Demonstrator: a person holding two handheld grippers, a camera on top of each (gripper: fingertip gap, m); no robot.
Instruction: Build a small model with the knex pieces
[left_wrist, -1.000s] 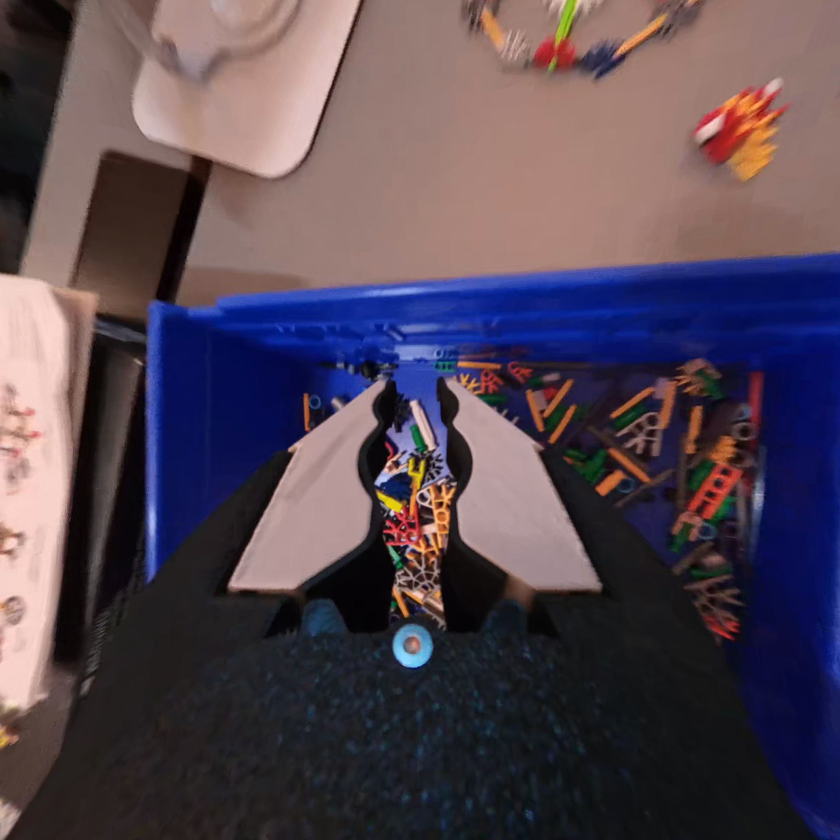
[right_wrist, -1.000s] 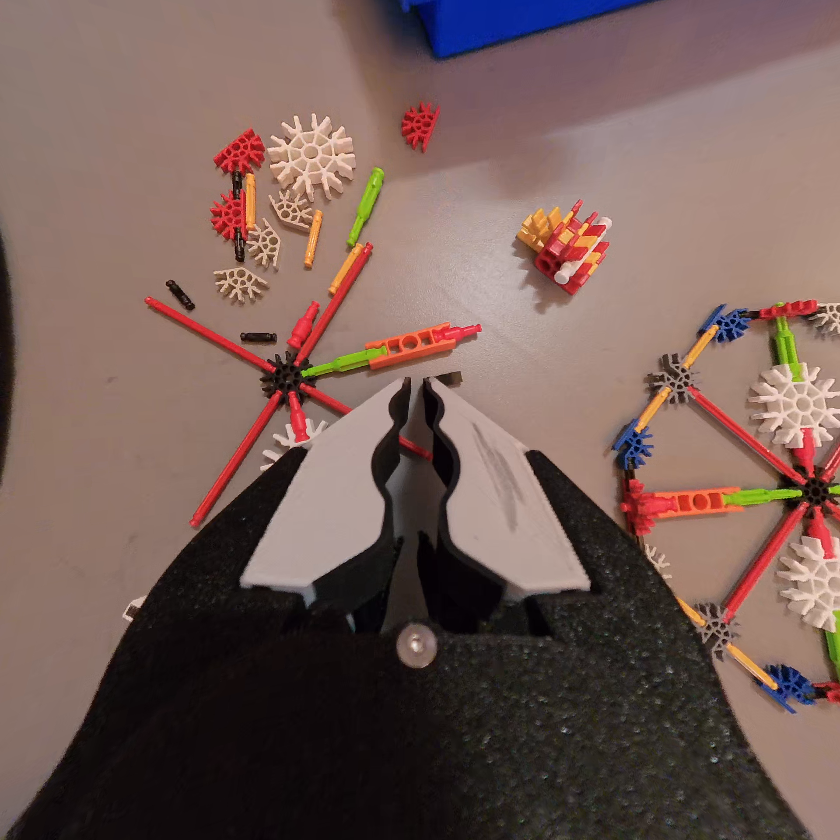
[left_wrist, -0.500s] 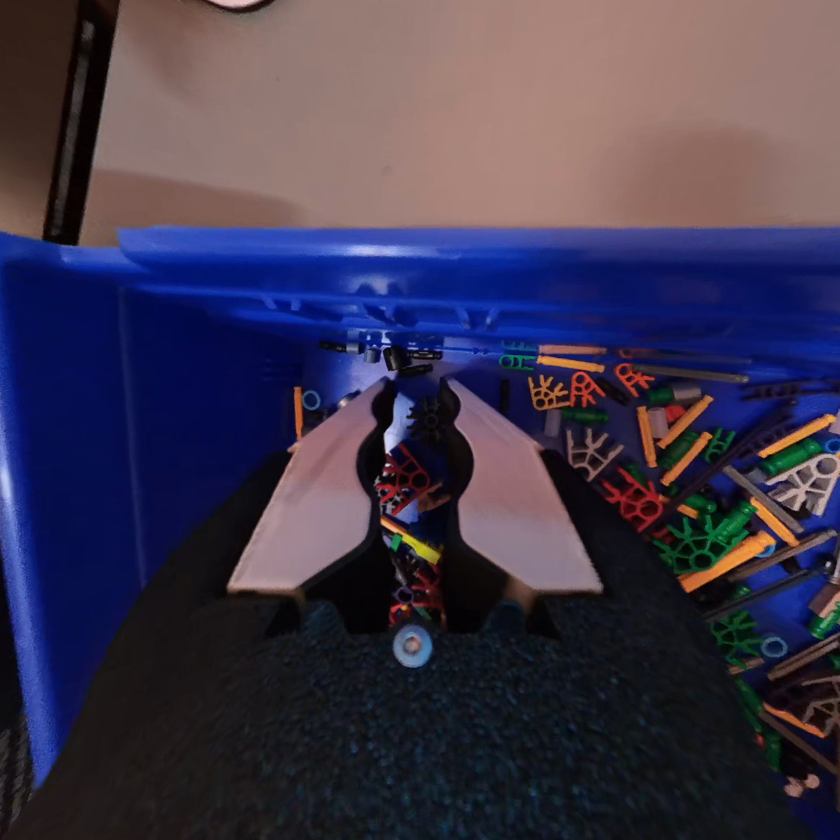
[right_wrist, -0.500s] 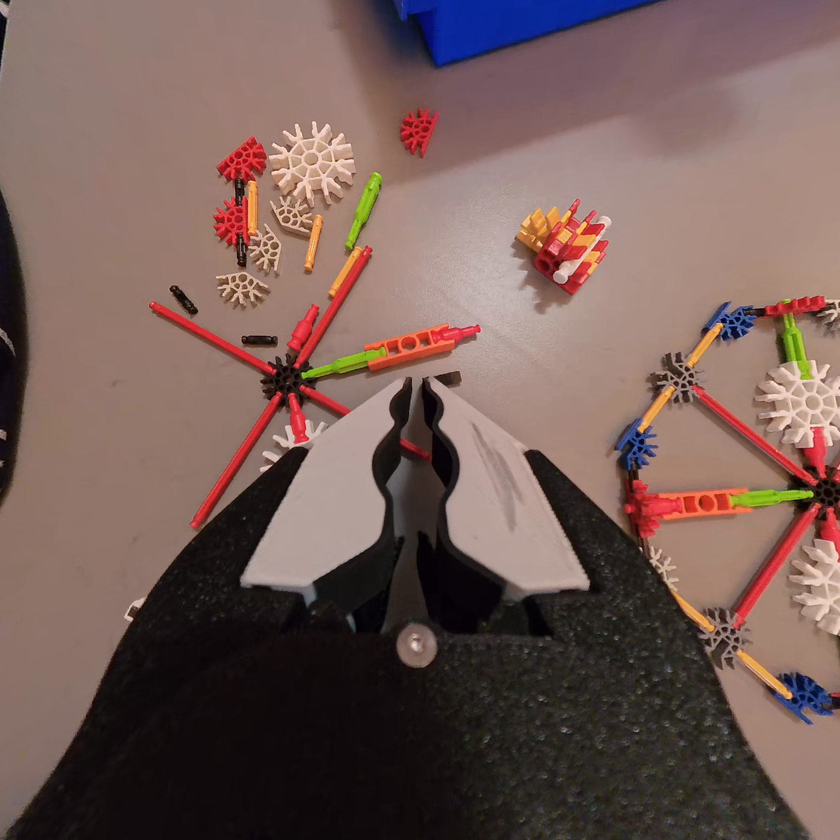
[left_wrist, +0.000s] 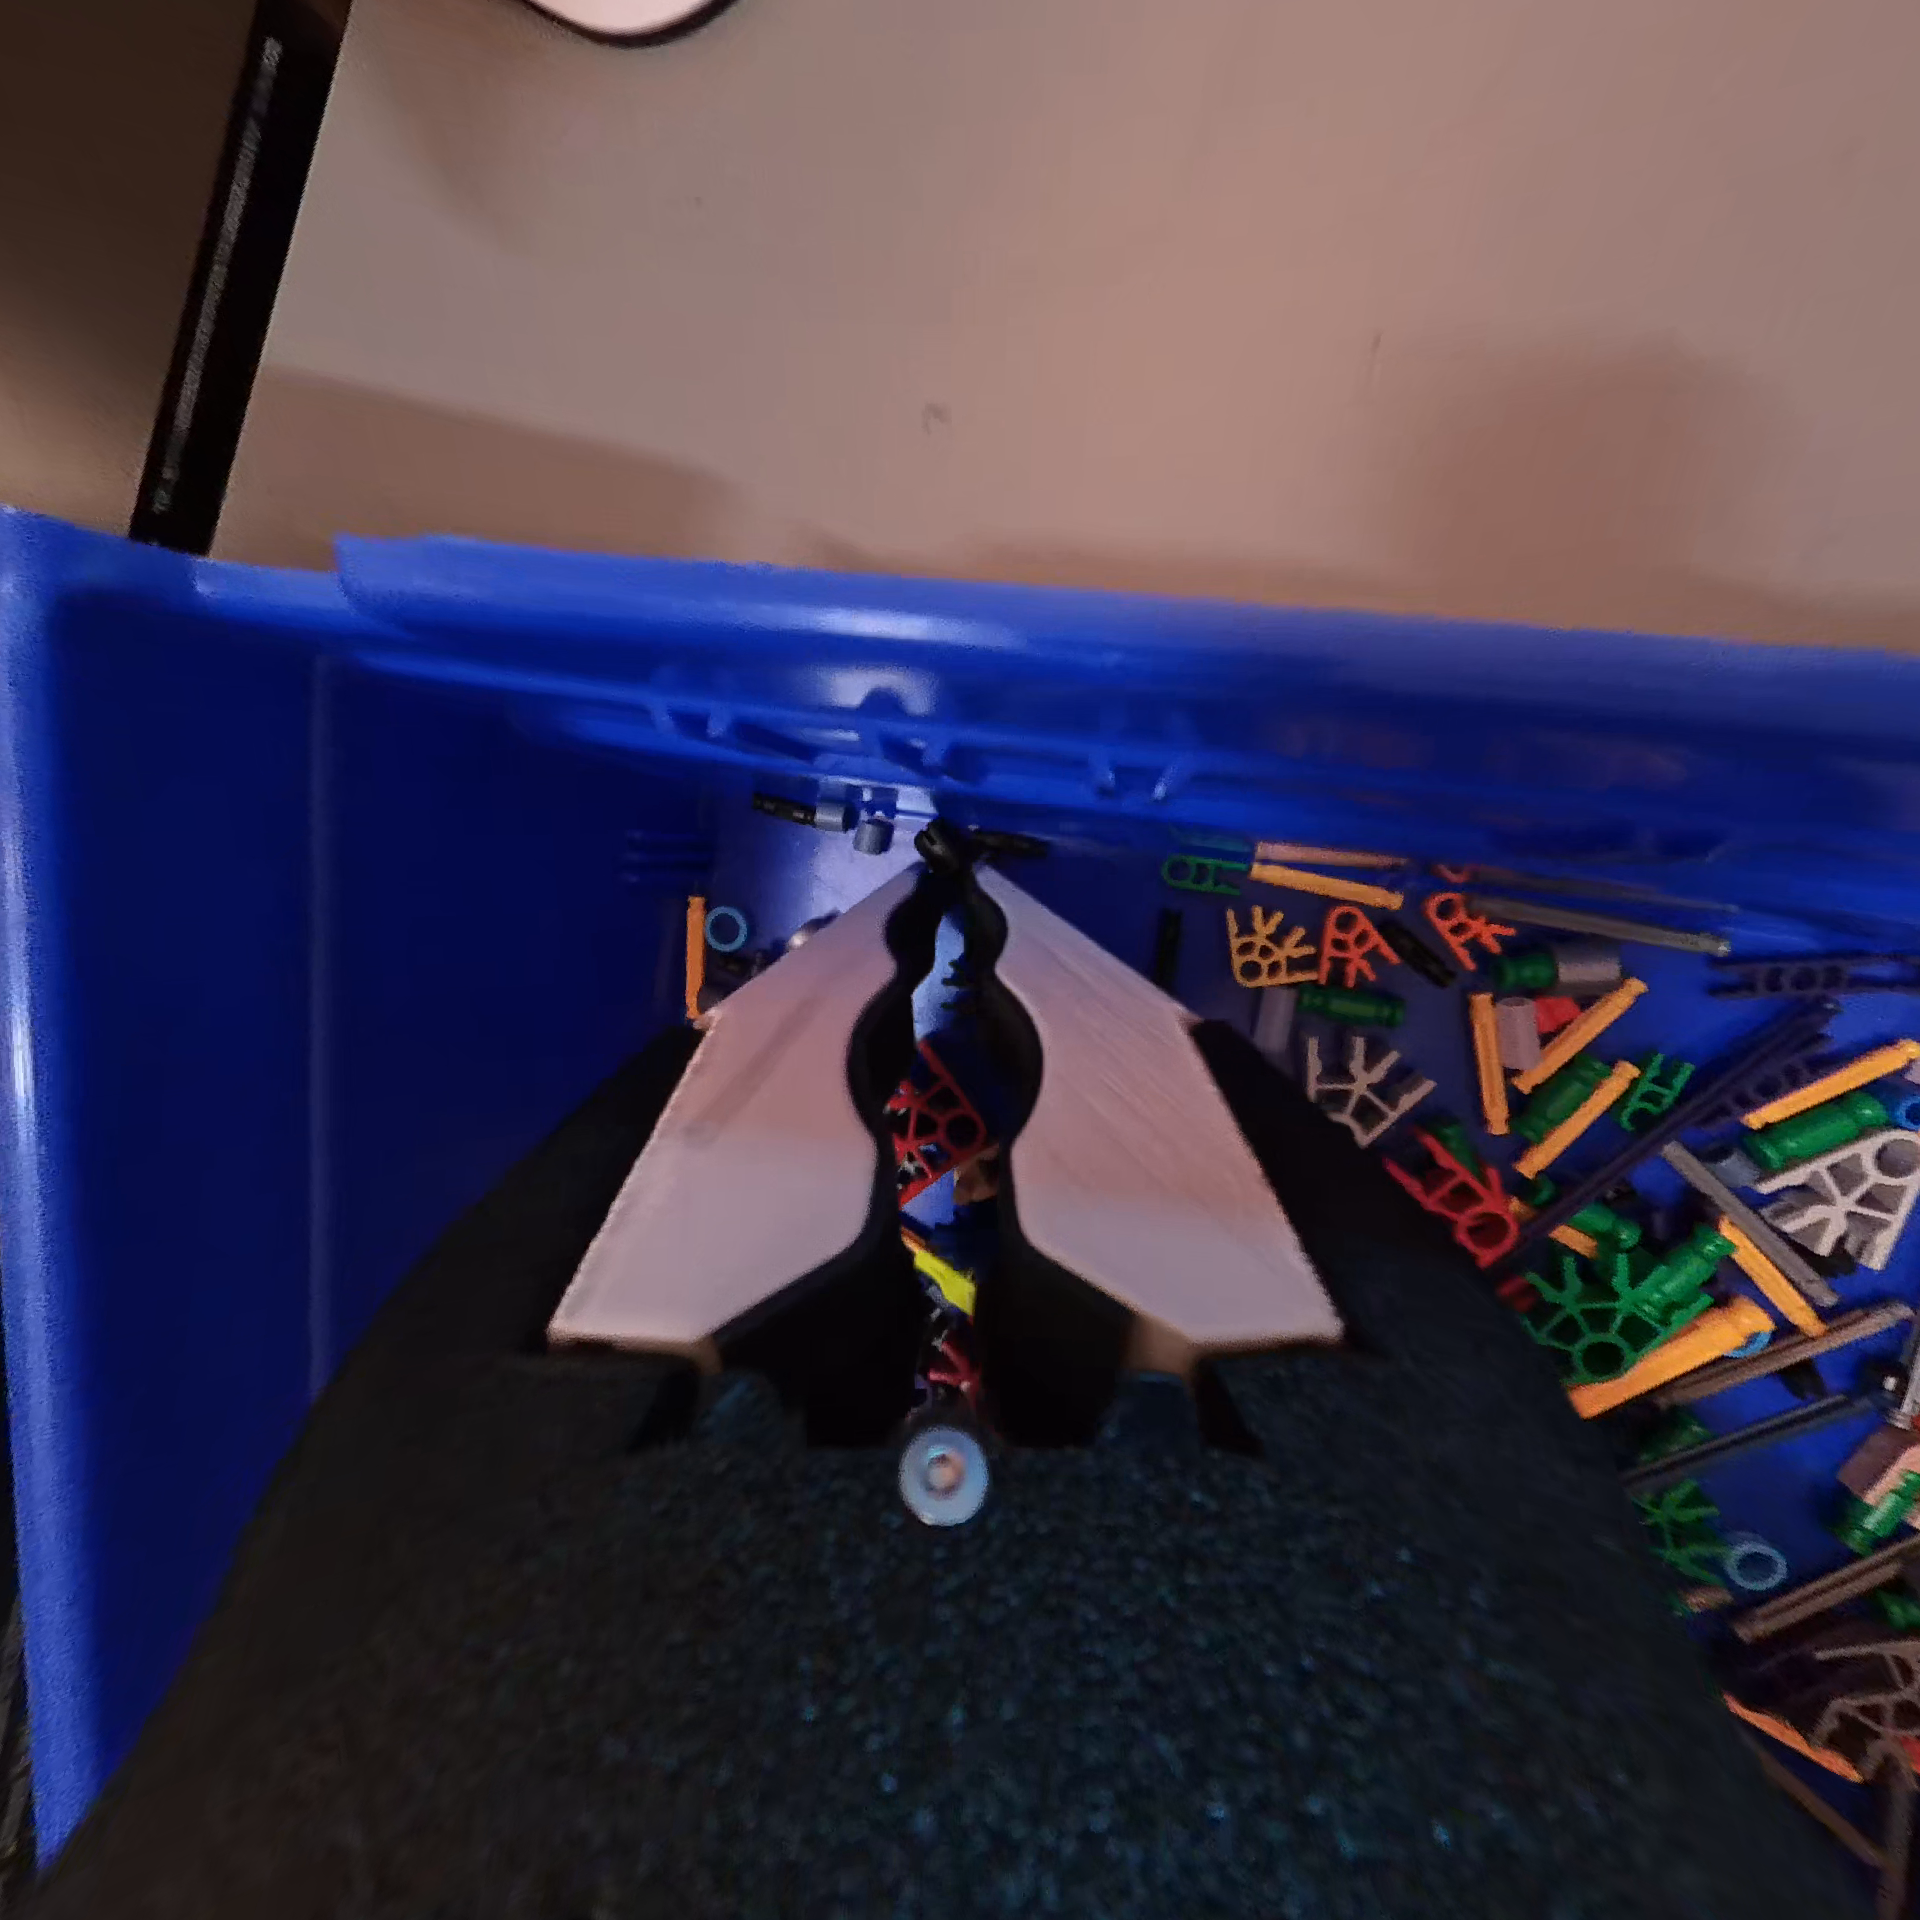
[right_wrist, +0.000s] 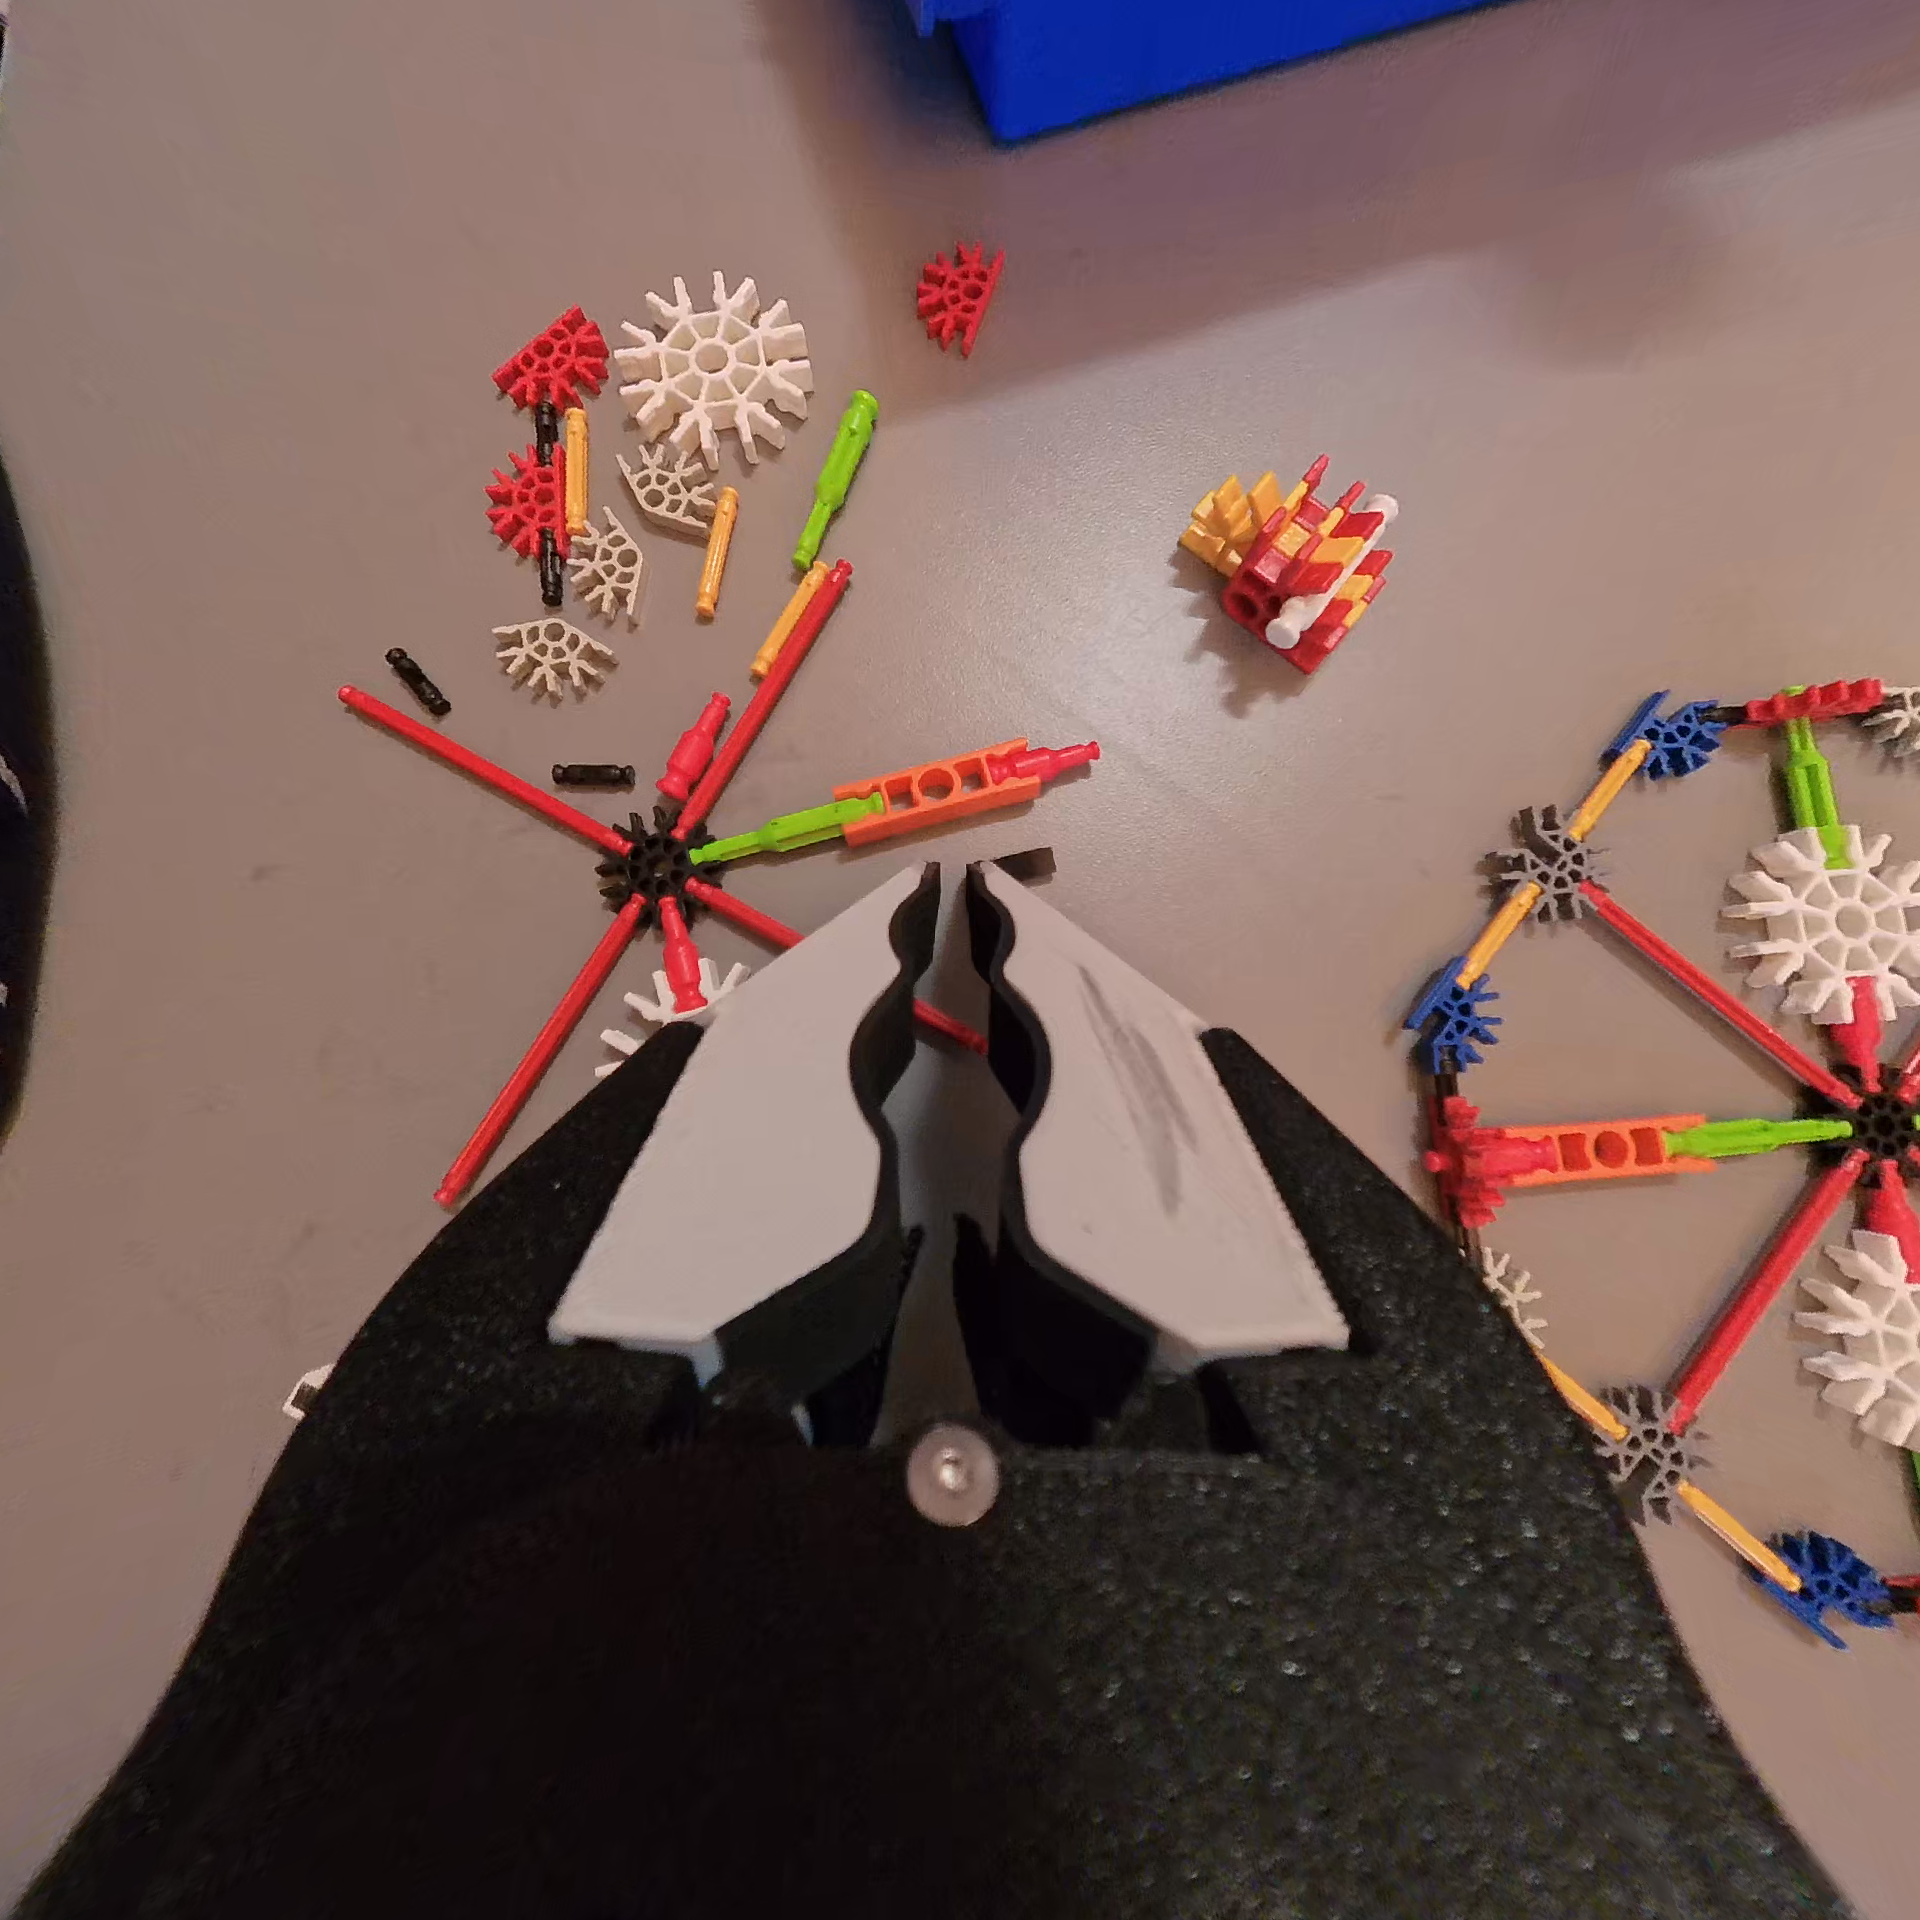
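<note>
My left gripper (left_wrist: 943, 868) is down inside a blue bin (left_wrist: 1039, 665), near its far left corner. Its jaws are shut on a small black connector (left_wrist: 940, 844) that sticks out at the tips. Loose coloured rods and connectors (left_wrist: 1558, 1122) cover the bin floor to the right. My right gripper (right_wrist: 953, 873) is shut and empty above the grey table. It is just in front of a partly built spoke assembly with a black hub (right_wrist: 652, 860), red rods and an orange connector (right_wrist: 940, 795). A small black piece (right_wrist: 1031, 860) lies by its right fingertip.
A finished spoked wheel (right_wrist: 1849, 1122) lies at the right edge. A red and yellow cluster (right_wrist: 1294, 561), a white snowflake connector (right_wrist: 713, 366), a red connector (right_wrist: 958, 294) and small rods lie ahead. The bin's corner (right_wrist: 1143, 52) is at the top. My right fingertips sit around 30 cm from my left ones.
My left gripper went down into the bin and shut on the black connector that was between its open fingers. My right gripper has stayed almost still.
</note>
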